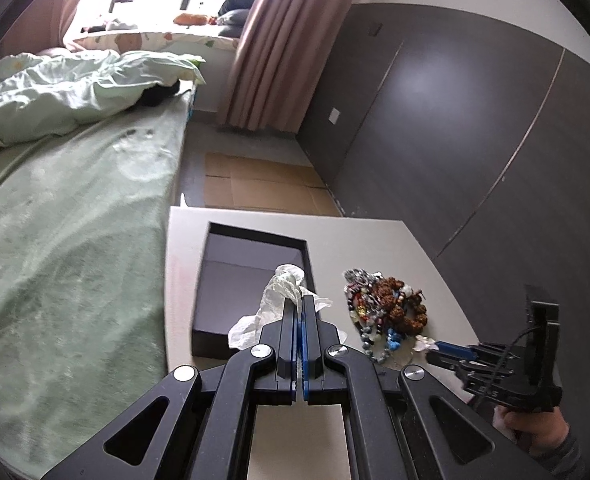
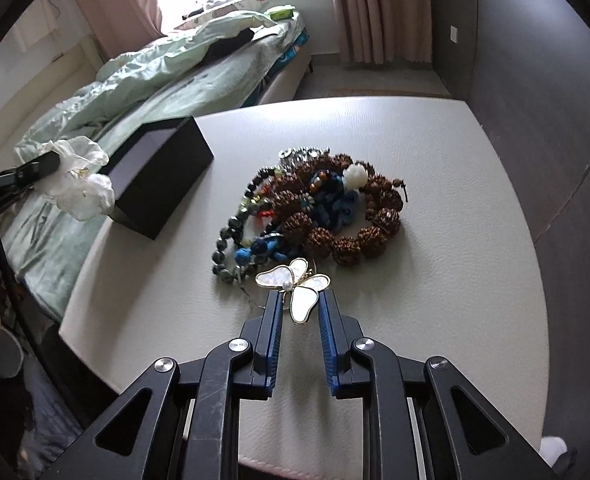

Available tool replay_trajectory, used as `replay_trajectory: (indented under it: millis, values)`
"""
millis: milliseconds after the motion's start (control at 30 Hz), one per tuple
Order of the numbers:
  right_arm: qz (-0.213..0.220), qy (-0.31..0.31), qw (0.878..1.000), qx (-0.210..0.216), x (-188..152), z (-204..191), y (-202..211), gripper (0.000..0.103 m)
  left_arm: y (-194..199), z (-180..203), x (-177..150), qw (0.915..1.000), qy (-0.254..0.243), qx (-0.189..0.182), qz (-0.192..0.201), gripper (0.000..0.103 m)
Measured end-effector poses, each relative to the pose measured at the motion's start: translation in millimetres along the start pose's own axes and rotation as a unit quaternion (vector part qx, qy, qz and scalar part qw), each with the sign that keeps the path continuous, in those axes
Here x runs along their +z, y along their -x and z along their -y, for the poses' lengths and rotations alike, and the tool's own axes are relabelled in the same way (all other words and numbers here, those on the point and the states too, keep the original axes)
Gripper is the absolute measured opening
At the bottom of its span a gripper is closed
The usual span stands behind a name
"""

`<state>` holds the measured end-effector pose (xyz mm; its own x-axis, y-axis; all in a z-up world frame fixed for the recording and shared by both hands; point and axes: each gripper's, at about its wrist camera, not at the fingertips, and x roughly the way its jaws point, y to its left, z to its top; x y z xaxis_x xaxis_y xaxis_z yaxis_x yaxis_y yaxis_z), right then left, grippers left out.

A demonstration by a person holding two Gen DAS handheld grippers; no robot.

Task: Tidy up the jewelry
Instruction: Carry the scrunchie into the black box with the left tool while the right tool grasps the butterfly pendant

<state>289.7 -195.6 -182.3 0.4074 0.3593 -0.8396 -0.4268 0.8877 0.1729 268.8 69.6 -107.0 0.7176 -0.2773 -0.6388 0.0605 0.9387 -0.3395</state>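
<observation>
Clearly, the left gripper [image 1: 299,304] is pressed together on a crumpled white tissue [image 1: 283,300], and it holds this paper above the near edge of the open black box [image 1: 251,256]. I think the tissue is kept there to line the box, or simply to keep it away from the pieces, but I cannot say which. The box stands on the pale counter [image 2: 435,184], on the side near the bed [image 1: 75,220], so it is easy to reach from the left.

The right gripper [image 2: 301,308] is spread, with one finger on each side of the lower wing of a butterfly brooch [image 2: 297,286] in white shell and gold. The fingers do not yet pinch it. The brooch lies at the near edge of the jewelry pile [image 2: 315,208], a heap of brown bead bracelets, dark green beads and blue pieces. Probably it is chosen first because it lies free of the tangled strands. The closing must be gentle, since the thin wings look fragile.
</observation>
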Motion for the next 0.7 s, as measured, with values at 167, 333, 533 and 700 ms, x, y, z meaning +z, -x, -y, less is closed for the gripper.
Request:
replay_trajectory:
  millis: [167,333,533,700]
  values:
    - [0.013,0.000,1.000,0.013,6,-8,13,0.020,1,-14,10,0.9998,0.007,0.014,0.008,0.000]
    - [0.028,0.010,0.999,0.028,18,-25,23,0.020,-4,-21,25,0.9998,0.005,0.017,0.010,0.000]
    - [0.041,0.025,0.998,0.042,33,-46,26,0.020,-13,-18,37,1.0000,0.000,0.003,0.008,0.000]
    - [0.048,0.023,0.997,0.055,47,-59,22,0.020,-35,-27,43,0.9986,0.030,-0.007,-0.043,0.051]
